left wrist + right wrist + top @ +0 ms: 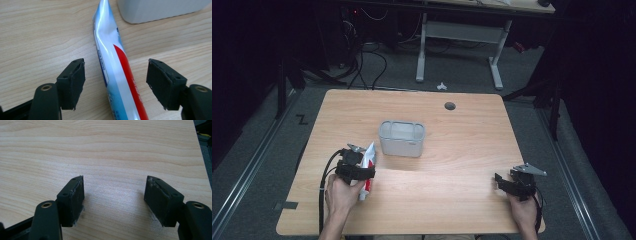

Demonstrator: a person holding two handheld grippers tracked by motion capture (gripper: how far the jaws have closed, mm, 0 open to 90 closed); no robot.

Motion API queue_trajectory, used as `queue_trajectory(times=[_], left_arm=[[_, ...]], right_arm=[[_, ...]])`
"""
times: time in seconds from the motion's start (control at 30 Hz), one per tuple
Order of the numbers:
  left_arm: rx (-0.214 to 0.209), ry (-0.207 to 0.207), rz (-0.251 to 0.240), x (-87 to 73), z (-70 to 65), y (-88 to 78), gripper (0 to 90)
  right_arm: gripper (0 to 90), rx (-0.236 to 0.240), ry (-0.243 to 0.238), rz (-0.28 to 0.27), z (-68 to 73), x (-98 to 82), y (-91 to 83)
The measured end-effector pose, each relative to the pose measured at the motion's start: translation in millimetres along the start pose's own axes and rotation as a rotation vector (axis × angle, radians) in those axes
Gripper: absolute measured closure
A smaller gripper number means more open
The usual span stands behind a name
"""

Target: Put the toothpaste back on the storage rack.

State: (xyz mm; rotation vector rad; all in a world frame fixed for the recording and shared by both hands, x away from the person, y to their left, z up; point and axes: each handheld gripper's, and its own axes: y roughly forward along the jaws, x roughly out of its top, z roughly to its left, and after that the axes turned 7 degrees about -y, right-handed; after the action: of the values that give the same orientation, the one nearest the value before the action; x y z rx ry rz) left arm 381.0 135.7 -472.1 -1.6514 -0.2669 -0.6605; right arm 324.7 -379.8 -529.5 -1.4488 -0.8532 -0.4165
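- pale wooden table (pixel 452 150) carries a white, blue and red toothpaste tube (pixel 368 170) lying flat near its front left part.
- left gripper (pixel 115 80) hovers over the tube, its 2 jaws spread wide; the tube (pixel 117 75) runs lengthwise between the pads, clear wood on both sides, neither pad touching it.
- in the high view the left gripper (pixel 357 167) sits across the tube, held by the person's left hand (pixel 341 194).
- tube's crimped end points at a translucent grey plastic bin (pixel 402 138), just short of its near wall (pixel 160 10).
- right gripper (pixel 113 195) stands well apart at the table's front right, jaws wide apart over bare wood, nothing between them; it sits in the right hand (pixel 523 209).
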Motion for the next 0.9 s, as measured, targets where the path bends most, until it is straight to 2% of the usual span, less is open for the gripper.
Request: queue_trajectory(times=[0.5, 0.73, 0.9], left_arm=[[0.044, -0.009, 0.081, 17.0, -0.5, 22.6, 34.4], [0.083, -0.013, 0.144, 24.1, -4.0, 37.8, 37.1], [0.078, -0.026, 0.155, 24.9, -4.0, 41.3, 39.4]], right_arm=[[32.6, 0.000, -0.003, 0.000, 0.2, 0.0, 0.0], [32.6, -0.001, 0.000, -0.001, 0.7, -0.1, 0.0], [32.6, 0.000, 0.000, 0.001, 0.7, 0.0, -0.1]])
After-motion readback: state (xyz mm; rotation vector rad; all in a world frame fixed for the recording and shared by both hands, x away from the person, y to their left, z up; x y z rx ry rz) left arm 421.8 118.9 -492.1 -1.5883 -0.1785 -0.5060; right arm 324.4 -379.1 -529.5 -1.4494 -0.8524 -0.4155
